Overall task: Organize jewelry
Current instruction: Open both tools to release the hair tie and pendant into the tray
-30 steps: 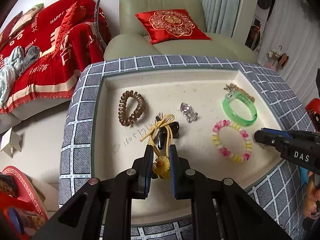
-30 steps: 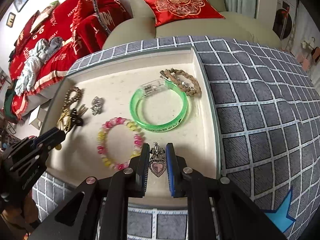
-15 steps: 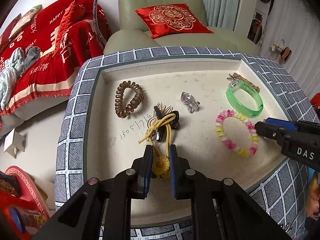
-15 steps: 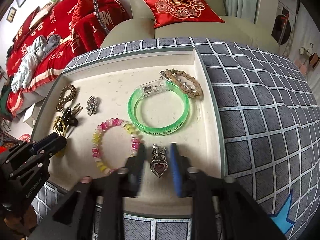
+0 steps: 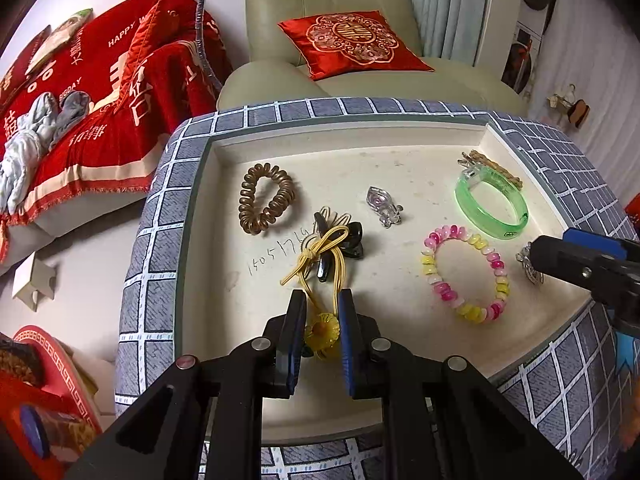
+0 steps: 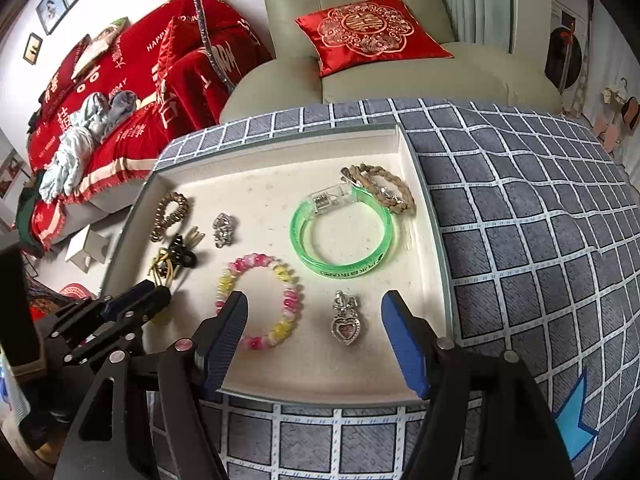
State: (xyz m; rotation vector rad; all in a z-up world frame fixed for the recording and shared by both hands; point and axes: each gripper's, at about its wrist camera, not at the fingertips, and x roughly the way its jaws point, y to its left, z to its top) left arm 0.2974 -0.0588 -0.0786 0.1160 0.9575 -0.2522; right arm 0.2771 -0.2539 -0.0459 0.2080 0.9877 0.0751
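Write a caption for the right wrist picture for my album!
Open right tool above a heart pendant lying in the tray, beside a pink-and-yellow bead bracelet.

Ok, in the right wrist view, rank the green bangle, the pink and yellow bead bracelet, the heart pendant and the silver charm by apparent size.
1. green bangle
2. pink and yellow bead bracelet, slightly smaller though nearer the camera
3. heart pendant
4. silver charm, close to the pendant and farther away, so this last pair is unsure

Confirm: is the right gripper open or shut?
Open. The right gripper has its jaws spread wide, and the heart pendant lies free on the tray between them.
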